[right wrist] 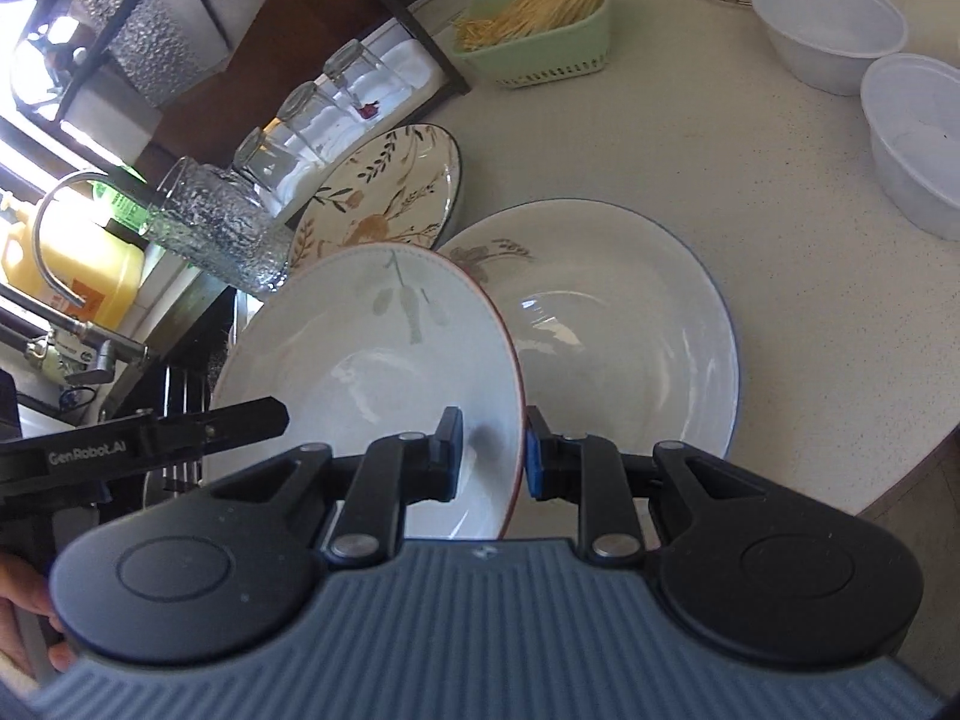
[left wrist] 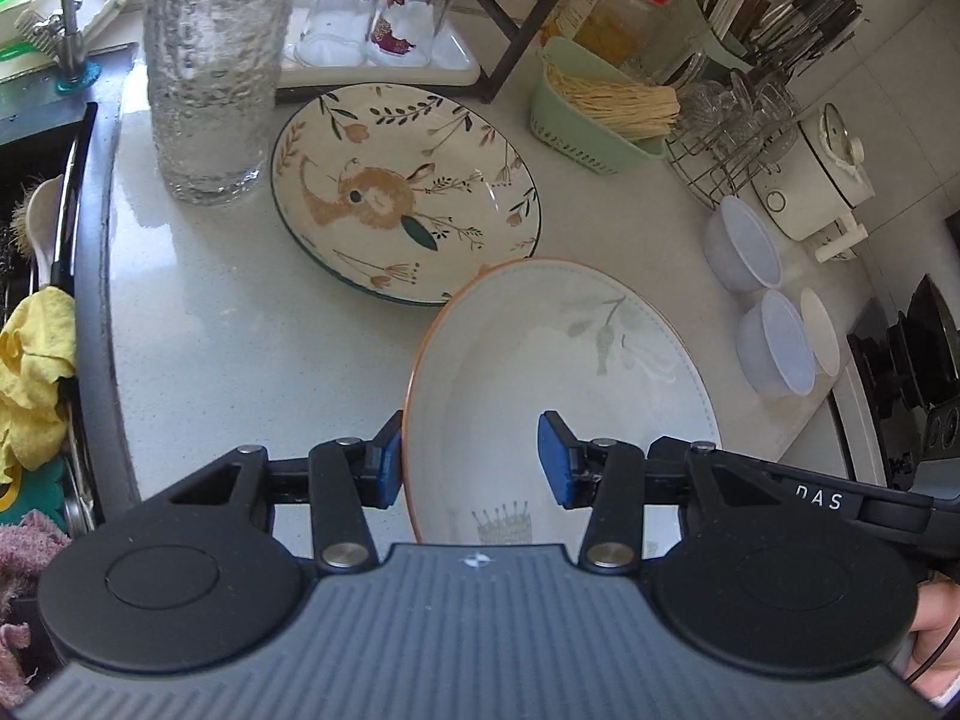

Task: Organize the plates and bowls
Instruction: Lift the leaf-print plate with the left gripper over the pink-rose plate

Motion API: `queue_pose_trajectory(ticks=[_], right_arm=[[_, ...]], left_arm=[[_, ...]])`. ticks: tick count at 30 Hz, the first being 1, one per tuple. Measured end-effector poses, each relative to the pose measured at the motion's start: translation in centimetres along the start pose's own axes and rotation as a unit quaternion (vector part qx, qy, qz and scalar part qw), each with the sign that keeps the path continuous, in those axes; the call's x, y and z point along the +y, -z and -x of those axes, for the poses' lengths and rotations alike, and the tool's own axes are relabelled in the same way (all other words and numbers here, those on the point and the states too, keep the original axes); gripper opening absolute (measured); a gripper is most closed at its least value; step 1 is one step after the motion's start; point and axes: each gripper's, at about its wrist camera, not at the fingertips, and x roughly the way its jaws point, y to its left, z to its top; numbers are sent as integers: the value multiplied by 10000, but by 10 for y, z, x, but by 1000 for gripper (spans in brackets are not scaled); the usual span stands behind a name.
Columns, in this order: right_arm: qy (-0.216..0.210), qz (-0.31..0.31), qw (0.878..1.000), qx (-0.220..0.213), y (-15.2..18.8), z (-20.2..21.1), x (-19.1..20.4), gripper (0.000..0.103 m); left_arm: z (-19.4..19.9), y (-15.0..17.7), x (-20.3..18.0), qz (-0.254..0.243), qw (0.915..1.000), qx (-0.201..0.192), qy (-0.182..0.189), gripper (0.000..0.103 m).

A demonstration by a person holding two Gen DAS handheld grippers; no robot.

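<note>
Left gripper [left wrist: 469, 461]: I see its blue pads [left wrist: 555, 459] set one on each side of the orange-rimmed plate's near-left rim — the left pad is against the outside, the right pad stands clear of the inner face, so the jaws are fairly wide and not clamping.
Right gripper [right wrist: 493, 455]: narrow; its pads [right wrist: 534, 459] pinch the plate's right rim between them.
Orange-rimmed plate [left wrist: 558, 384]: tilted, raised off the counter [left wrist: 210, 312], carrying a faint leaf print.
Fawn plate [left wrist: 405, 192]: flat on the counter at 11 o'clock from the held plate in the left wrist view; the held plate's far rim overlaps it there.
Blue-rimmed plate [right wrist: 624, 324]: flat on the counter, at 3 o'clock from the held plate in the right wrist view, partly behind it.
Textured glass [left wrist: 210, 66]: upright, just beside the fawn plate at its 9 o'clock.
White plastic bowls [right wrist: 831, 30]: two — well apart from the plates, at 1 o'clock in the right wrist view.
</note>
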Motion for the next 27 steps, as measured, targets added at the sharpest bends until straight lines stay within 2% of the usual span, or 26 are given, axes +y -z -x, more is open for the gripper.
queue_pose_trajectory(ticks=[4, 13, 27], right_arm=[[68, 164, 9998, 114, -10, -4, -15, 24], [64, 344, 9985, 426, -20, -16, -42, 25], [-25, 560, 9978, 366, -32, -23, -45, 24]], left_arm=[[-19, -6, -21, -120, 9995, 78, -273, 50], [-52, -6, -42, -28, 9971, 482, -587, 50], [-63, -7, -50, 82, 9941, 673, -845, 50]])
